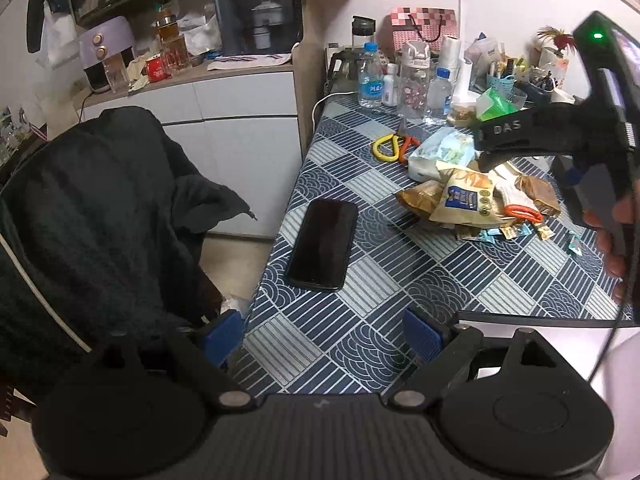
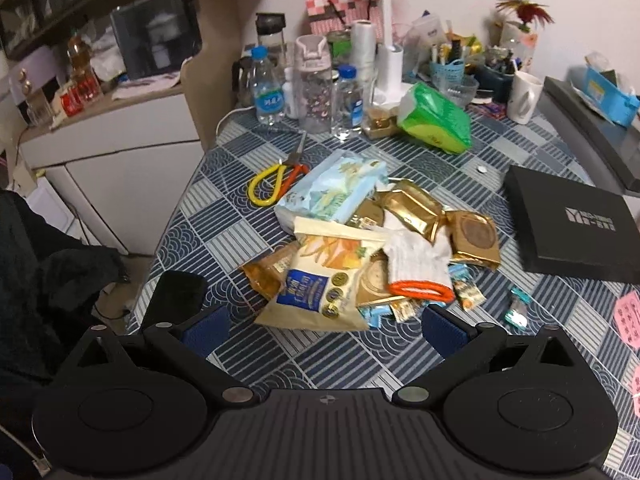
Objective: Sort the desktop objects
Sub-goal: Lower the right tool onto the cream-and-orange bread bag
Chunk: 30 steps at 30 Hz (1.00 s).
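Both wrist views over table (image 1: 360, 344)

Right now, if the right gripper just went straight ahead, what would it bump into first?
Probably the snack bag at the near edge of the pile. The open right gripper points right at it, with only bare tablecloth between. Its height above the table is hard to judge.

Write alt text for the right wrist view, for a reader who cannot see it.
The open right gripper hovers over a blue patterned table, facing a pile of snack packets topped by a white glove with an orange cuff. Yellow-handled scissors lie left of the pile, a black box right, bottles behind.
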Available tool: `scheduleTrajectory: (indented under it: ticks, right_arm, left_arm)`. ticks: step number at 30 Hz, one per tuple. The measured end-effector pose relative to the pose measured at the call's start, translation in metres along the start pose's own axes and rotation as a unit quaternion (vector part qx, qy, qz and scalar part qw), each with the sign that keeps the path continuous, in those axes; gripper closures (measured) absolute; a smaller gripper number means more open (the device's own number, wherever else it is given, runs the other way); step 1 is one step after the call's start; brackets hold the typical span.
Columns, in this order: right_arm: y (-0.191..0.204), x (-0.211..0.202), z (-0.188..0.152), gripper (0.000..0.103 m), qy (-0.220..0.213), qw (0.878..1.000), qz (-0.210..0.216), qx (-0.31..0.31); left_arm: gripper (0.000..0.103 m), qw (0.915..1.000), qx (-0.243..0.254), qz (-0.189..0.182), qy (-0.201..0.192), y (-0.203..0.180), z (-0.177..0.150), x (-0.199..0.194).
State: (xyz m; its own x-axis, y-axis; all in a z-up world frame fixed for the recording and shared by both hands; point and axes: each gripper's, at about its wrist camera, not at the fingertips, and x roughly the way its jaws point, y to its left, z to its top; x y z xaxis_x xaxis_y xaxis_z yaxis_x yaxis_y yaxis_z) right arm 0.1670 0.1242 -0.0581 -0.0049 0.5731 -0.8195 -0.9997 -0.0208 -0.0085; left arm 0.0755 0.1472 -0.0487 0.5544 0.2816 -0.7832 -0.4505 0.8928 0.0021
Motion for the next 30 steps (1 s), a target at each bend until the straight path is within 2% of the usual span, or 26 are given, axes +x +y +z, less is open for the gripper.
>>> scheduleTrajectory:
  ticks: [8, 17, 30]
  right_arm:
    - [0.007, 0.045, 0.016, 0.0, 0.021, 1.0, -0.011, -0.004]
    - [0.005, 0.096, 0.03, 0.0, 0.042, 0.998, -0.043, 0.001]
    - [0.007, 0.142, 0.03, 0.0, 0.076, 0.996, -0.038, 0.034]
  left_arm:
    - [0.0, 0.9999, -0.005, 0.011, 0.01, 0.006, 0.003, 0.013]
    - [0.0, 0.9994, -0.018, 0.018, 0.021, 0.013, 0.003, 0.023]
    - [0.0, 0.9988, -0.033, 0.021, 0.029, 0.02, 0.004, 0.033]
